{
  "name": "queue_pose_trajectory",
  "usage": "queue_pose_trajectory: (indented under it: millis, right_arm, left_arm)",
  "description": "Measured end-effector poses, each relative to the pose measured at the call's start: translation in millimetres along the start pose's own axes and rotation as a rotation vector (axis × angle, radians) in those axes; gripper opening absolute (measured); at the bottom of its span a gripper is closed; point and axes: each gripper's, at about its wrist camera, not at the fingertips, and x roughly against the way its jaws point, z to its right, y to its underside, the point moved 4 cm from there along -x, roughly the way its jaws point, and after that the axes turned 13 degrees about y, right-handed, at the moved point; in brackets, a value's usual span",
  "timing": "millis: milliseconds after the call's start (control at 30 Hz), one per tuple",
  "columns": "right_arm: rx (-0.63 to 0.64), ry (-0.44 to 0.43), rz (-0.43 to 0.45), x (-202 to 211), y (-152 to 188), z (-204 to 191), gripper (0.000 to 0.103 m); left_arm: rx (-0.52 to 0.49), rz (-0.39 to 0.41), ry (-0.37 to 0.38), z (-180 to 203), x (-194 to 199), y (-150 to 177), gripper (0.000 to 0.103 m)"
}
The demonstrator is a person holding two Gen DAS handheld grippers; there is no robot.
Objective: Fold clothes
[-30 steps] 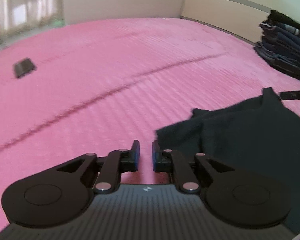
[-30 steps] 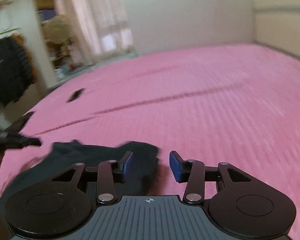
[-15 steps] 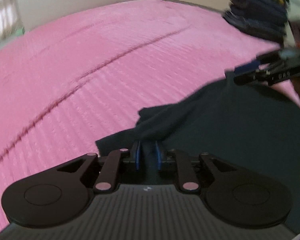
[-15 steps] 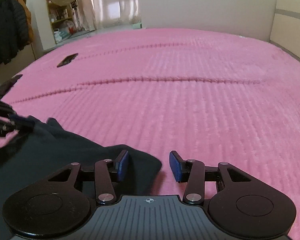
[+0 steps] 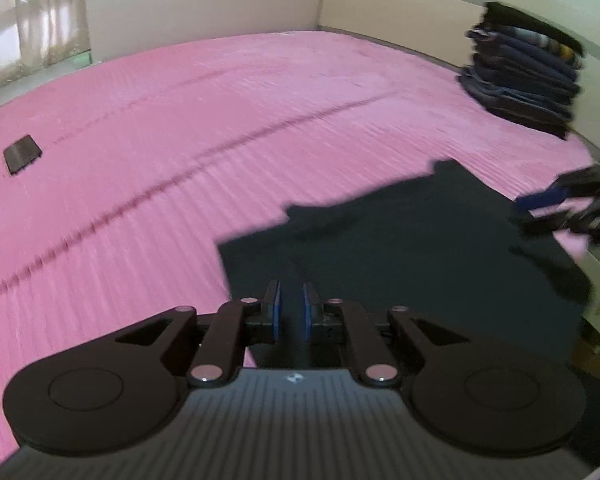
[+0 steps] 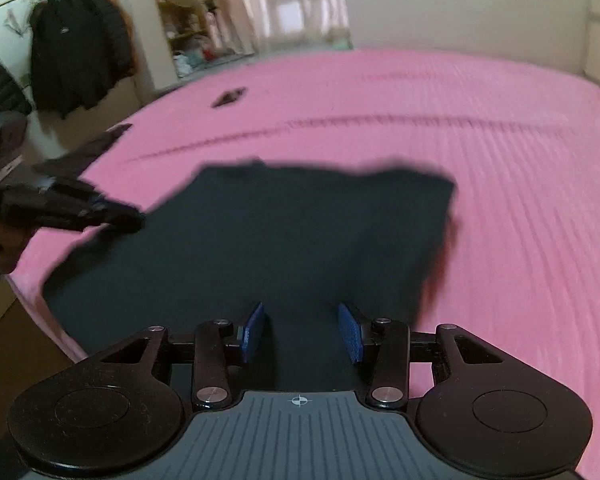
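A dark, near-black garment (image 5: 400,248) lies spread on the near part of a pink bed; it also shows in the right wrist view (image 6: 284,240). My left gripper (image 5: 291,306) is over the garment's near edge, its blue pads close together with a narrow gap, and cloth lies between them. My right gripper (image 6: 302,326) is open above the garment's near edge, with cloth under its gap. Each gripper also shows in the other's view: the right one blurred at the garment's right side (image 5: 556,208), the left one at its left corner (image 6: 112,216).
A stack of folded dark clothes (image 5: 524,68) stands at the bed's far right by the headboard. A small flat black object (image 5: 22,155) lies on the pink bedspread (image 5: 180,128) at the left. Coats (image 6: 76,52) hang beyond the bed's left side.
Both grippers have pulled back and the garment now lies more spread out and flat. The left gripper's pads stay close together; the right gripper stays open.
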Motion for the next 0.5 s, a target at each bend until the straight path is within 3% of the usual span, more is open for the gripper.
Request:
queue_pose_trajectory:
  millis: [100,267,400,500]
  right_arm:
    - [-0.111,0.003,-0.004,15.3,-0.3,11.3,0.044]
    - [-0.074,-0.029,0.078,60.6,10.7,-8.9,0.044]
    - [-0.060,-0.022,-0.009,42.6,42.1,-16.1,0.044]
    - [-0.078,-0.018,0.009,47.3,43.6,-14.2,0.044]
  left_arm:
    - [-0.005,-0.046,-0.012,8.6,-1.0,29.6,0.012]
    - [0.018,0.024,-0.093,21.3,22.9,34.2,0.013]
    - [-0.019,0.076,-0.101,55.1,43.4,41.1,0.014]
    - [-0.020,0.014,-0.103,61.4,30.6,60.8,0.015]
